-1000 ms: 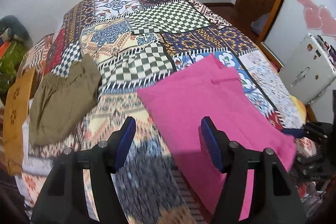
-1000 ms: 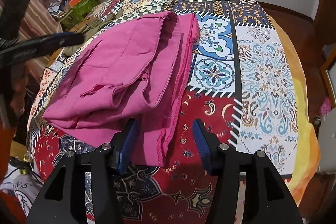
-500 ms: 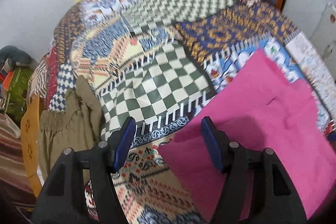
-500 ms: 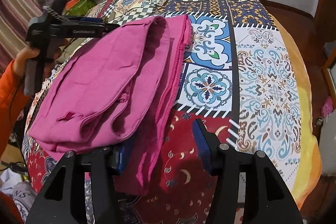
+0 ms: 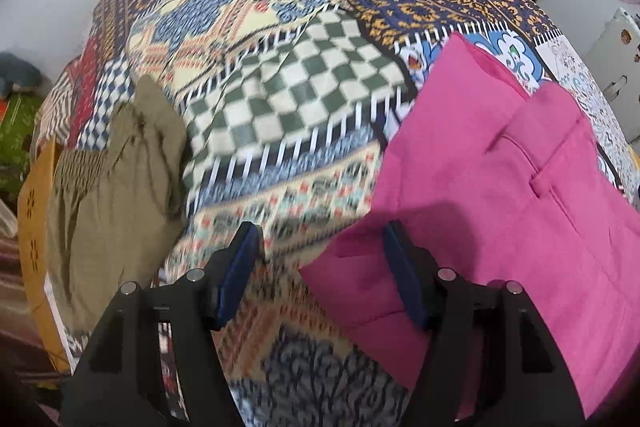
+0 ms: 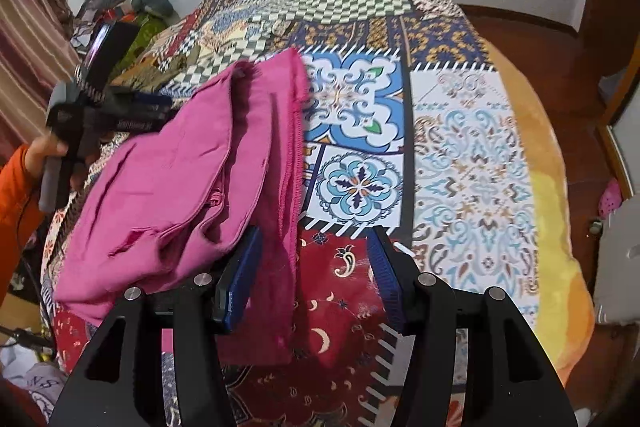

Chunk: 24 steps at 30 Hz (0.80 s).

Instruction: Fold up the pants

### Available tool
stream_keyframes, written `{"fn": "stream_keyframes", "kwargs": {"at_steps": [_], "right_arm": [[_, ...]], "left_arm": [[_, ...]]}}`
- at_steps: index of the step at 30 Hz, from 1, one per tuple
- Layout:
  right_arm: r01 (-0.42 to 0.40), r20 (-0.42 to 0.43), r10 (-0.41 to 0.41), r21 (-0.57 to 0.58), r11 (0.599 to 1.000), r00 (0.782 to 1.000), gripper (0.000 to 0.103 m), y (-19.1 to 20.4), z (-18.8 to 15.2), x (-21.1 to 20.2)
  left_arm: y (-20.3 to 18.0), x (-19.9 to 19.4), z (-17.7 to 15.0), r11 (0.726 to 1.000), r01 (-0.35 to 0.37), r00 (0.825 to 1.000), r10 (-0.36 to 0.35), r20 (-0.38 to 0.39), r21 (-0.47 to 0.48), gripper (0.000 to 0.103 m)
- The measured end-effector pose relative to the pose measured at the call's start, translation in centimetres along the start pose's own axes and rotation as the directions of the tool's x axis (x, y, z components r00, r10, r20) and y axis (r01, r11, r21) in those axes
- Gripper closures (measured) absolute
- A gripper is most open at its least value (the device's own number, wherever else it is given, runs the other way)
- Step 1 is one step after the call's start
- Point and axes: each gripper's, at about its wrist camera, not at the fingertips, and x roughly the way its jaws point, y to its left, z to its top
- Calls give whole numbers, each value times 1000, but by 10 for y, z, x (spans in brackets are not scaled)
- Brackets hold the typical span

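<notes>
The pink pants (image 5: 500, 195) lie folded on the patchwork bedspread (image 5: 288, 83). In the left wrist view my left gripper (image 5: 320, 259) is open and empty, just above the pants' near left corner. In the right wrist view the pants (image 6: 180, 179) lie left of centre with a hemmed edge hanging toward me. My right gripper (image 6: 312, 267) is open and empty, its left finger (image 6: 240, 279) at the pants' near edge. The left gripper (image 6: 132, 111) shows there too, held by a hand in an orange sleeve at the pants' far left side.
Olive-green pants (image 5: 112, 179) lie folded at the bed's left edge. A white cabinet (image 5: 616, 67) stands right of the bed. Clutter (image 6: 120, 7) is piled by the wall at the left. Wooden floor (image 6: 540, 39) lies beyond the bed's right edge.
My left gripper swung out over the bed and came back down at the pants' left corner. My right gripper moved forward to the pants' near edge. Both stayed open.
</notes>
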Motion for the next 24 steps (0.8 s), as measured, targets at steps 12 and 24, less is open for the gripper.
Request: {"fn": "stream_keyframes", "kwargs": {"at_steps": [12,24], "right_arm": [[24,22,-23,-30,999,999,52,9,-15,-23],[15,-53,-20,-89,996,998,52,30,-32,-12]], "left_arm": [[22,-34,-63,991,-8,1000,10,16,-132,38],[31,-61,-114,982,20,999,-12,44,-188,38]]}}
